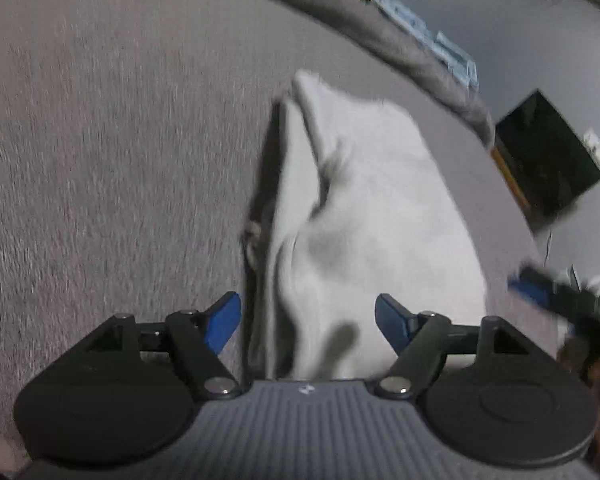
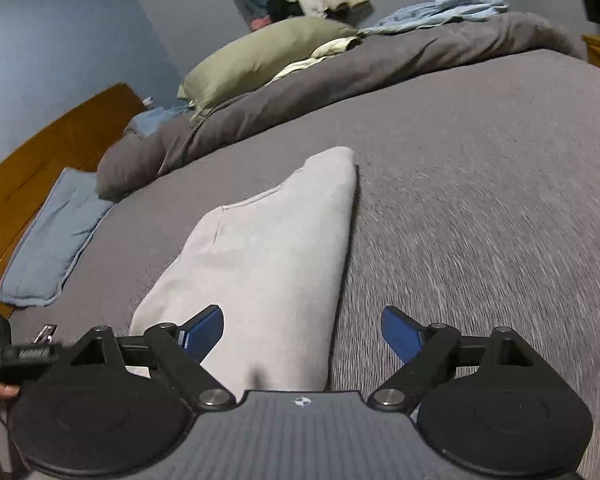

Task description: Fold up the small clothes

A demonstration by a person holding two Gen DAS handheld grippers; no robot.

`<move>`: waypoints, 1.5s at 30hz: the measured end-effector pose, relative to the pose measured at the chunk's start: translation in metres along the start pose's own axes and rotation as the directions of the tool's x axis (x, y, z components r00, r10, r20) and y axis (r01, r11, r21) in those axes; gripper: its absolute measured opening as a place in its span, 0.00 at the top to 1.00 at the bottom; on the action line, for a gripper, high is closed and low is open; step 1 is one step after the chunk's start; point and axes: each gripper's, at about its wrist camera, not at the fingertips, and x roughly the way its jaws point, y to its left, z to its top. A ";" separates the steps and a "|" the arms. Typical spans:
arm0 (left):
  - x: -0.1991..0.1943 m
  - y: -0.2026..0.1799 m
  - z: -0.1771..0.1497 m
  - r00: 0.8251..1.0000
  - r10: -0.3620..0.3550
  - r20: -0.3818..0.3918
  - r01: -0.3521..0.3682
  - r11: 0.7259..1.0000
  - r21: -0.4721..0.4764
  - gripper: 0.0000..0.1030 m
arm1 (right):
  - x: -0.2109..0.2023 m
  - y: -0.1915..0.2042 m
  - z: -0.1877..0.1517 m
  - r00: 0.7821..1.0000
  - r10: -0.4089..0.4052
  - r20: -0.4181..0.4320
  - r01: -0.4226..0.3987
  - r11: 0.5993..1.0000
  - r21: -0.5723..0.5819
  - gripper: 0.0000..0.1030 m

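A small pale grey garment (image 1: 372, 216) lies folded on the grey bed cover (image 1: 100, 160), with a dark edge showing along its left side. My left gripper (image 1: 308, 322) hovers over its near end, open, its blue pads clear of the cloth. In the right wrist view the same garment (image 2: 268, 256) stretches away to a narrow tip. My right gripper (image 2: 302, 330) is open above its near right edge, nothing pinched between the blue fingertips (image 2: 202, 330). The right gripper's blue tip (image 1: 530, 290) shows blurred at the right of the left wrist view.
A rumpled dark grey duvet (image 2: 340, 76) runs across the far side of the bed, with an olive pillow (image 2: 260, 56) and light blue clothes (image 2: 440, 10) on it. A blue folded cloth (image 2: 56, 240) lies by the wooden headboard (image 2: 40, 152). A dark screen (image 1: 548, 156) stands beyond the bed.
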 end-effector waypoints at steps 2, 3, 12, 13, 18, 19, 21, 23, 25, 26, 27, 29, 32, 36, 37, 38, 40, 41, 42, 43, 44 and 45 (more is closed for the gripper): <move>0.008 0.005 -0.002 1.000 -0.002 -0.027 0.002 1.000 0.009 0.29 | 0.015 -0.007 0.015 0.998 0.057 -0.033 -0.057 0.998 -0.012 0.12; 0.014 0.009 -0.003 0.999 -0.017 -0.043 0.017 1.000 -0.003 0.29 | 0.023 -0.011 0.022 0.995 0.084 -0.052 -0.085 0.996 -0.009 0.10; 0.037 0.049 -0.001 0.968 -0.249 0.006 0.248 0.963 -0.110 0.28 | 0.110 -0.064 0.049 0.949 0.268 -0.167 -0.223 0.944 0.244 0.09; 0.040 0.052 0.000 0.962 -0.272 0.018 0.272 0.955 -0.119 0.28 | 0.120 -0.067 0.050 0.941 0.293 -0.171 -0.245 0.936 0.253 0.09; 0.060 0.054 0.009 0.942 -0.334 0.011 0.334 0.937 -0.103 0.52 | 0.163 -0.070 0.063 0.914 0.375 -0.156 -0.339 0.916 0.214 0.12; 0.064 0.055 0.011 0.937 -0.348 0.011 0.347 0.932 -0.099 0.54 | 0.171 -0.072 0.066 0.909 0.387 -0.156 -0.353 0.912 0.209 0.13; 0.072 0.054 0.015 0.925 -0.379 0.002 0.377 0.920 -0.104 0.57 | 0.186 -0.075 0.074 0.897 0.413 -0.157 -0.379 0.901 0.211 0.14; 0.083 0.054 0.020 0.915 -0.404 -0.012 0.401 0.910 -0.101 0.59 | 0.198 -0.077 0.081 0.885 0.441 -0.153 -0.407 0.889 0.209 0.16; 0.092 0.052 0.026 0.906 -0.422 -0.021 0.419 0.904 -0.090 0.59 | 0.213 -0.079 0.090 0.874 0.462 -0.152 -0.429 0.879 0.208 0.23; 0.097 0.051 0.028 0.900 -0.436 -0.020 0.432 0.897 -0.094 0.59 | 0.219 -0.079 0.094 0.871 0.466 -0.154 -0.433 0.878 0.205 0.25; 0.101 0.051 0.030 0.896 -0.444 -0.019 0.441 0.892 -0.096 0.61 | 0.225 -0.080 0.098 0.871 0.467 -0.154 -0.435 0.877 0.203 0.31; 0.112 0.045 0.037 0.887 -0.462 -0.023 0.458 0.884 -0.093 0.65 | 0.238 -0.081 0.105 0.870 0.470 -0.150 -0.437 0.875 0.206 0.39; 0.118 0.040 0.042 0.866 -0.499 -0.022 0.496 0.864 -0.091 0.70 | 0.249 -0.083 0.109 0.878 0.458 -0.141 -0.432 0.883 0.180 0.73; 0.108 0.034 0.054 0.826 -0.564 -0.002 0.562 0.823 -0.087 0.72 | 0.235 -0.081 0.123 0.872 0.485 -0.061 -0.475 0.870 0.134 0.81; 0.107 0.029 0.060 0.817 -0.576 0.002 0.575 0.815 -0.073 0.72 | 0.230 -0.077 0.132 0.872 0.487 -0.051 -0.481 0.871 0.103 0.82; 0.107 0.025 0.066 0.813 -0.582 0.008 0.582 0.811 -0.063 0.72 | 0.224 -0.074 0.141 0.870 0.493 -0.033 -0.489 0.868 0.087 0.82; 0.112 0.013 0.080 0.802 -0.597 0.018 0.597 0.801 -0.038 0.72 | 0.215 -0.073 0.163 0.864 0.503 0.011 -0.503 0.863 0.056 0.82; 0.117 0.008 0.088 0.798 -0.603 0.020 0.603 0.797 -0.028 0.72 | 0.212 -0.073 0.177 0.865 0.501 0.031 -0.501 0.864 0.039 0.82; 0.124 0.003 0.096 0.794 -0.607 0.022 0.607 0.794 -0.021 0.72 | 0.211 -0.074 0.190 0.868 0.495 0.043 -0.497 0.868 0.026 0.82; 0.134 -0.004 0.106 0.798 -0.603 0.025 0.603 0.798 -0.004 0.72 | 0.211 -0.075 0.206 0.873 0.485 0.056 -0.486 0.874 0.009 0.82; 0.143 -0.010 0.115 0.804 -0.594 0.025 0.594 0.804 0.017 0.72 | 0.211 -0.075 0.219 0.882 0.467 0.066 -0.467 0.884 -0.015 0.82; 0.153 -0.016 0.122 0.813 -0.582 0.025 0.581 0.813 0.034 0.72 | 0.212 -0.075 0.230 0.891 0.447 0.076 -0.446 0.894 -0.037 0.82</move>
